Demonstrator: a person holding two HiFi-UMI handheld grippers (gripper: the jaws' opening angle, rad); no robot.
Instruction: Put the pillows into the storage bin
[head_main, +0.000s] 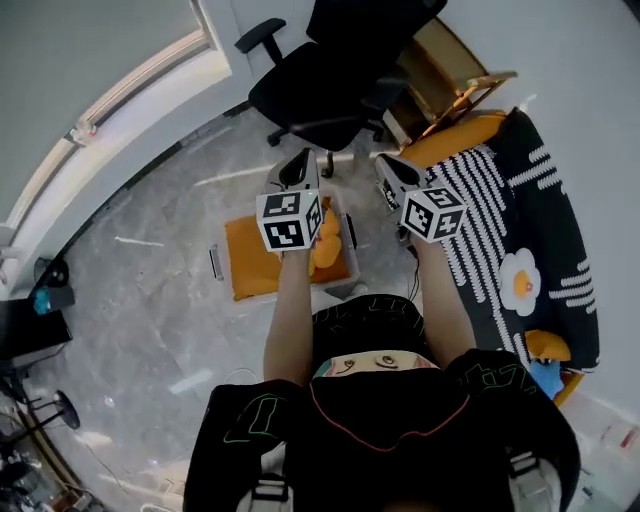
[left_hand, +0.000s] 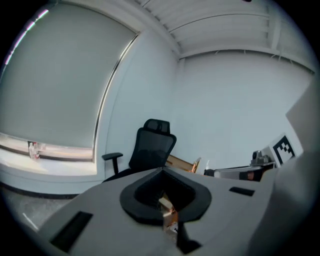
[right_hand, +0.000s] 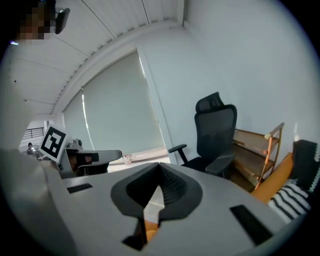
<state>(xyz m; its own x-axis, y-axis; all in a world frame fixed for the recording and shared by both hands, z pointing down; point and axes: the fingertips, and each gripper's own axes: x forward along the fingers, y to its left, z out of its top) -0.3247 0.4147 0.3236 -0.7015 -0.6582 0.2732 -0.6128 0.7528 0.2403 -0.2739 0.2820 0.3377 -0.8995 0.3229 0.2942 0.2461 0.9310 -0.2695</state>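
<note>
Grey marbled floor was seen below, with a black office chair beyond and a black-and-white bedcover at the right. Orange pillows lay in the storage bin on the floor. The left gripper and right gripper were held forward side by side on outstretched forearms, each pair of jaws pressed together on nothing.

Lighting is bright, even and diffuse, entering through the window. Shadows are soft. The floor shows pale glare streaks. All views bow at the edges, and both gripper views darken to black corners. The left gripper and right gripper render soft, close to the lens.
</note>
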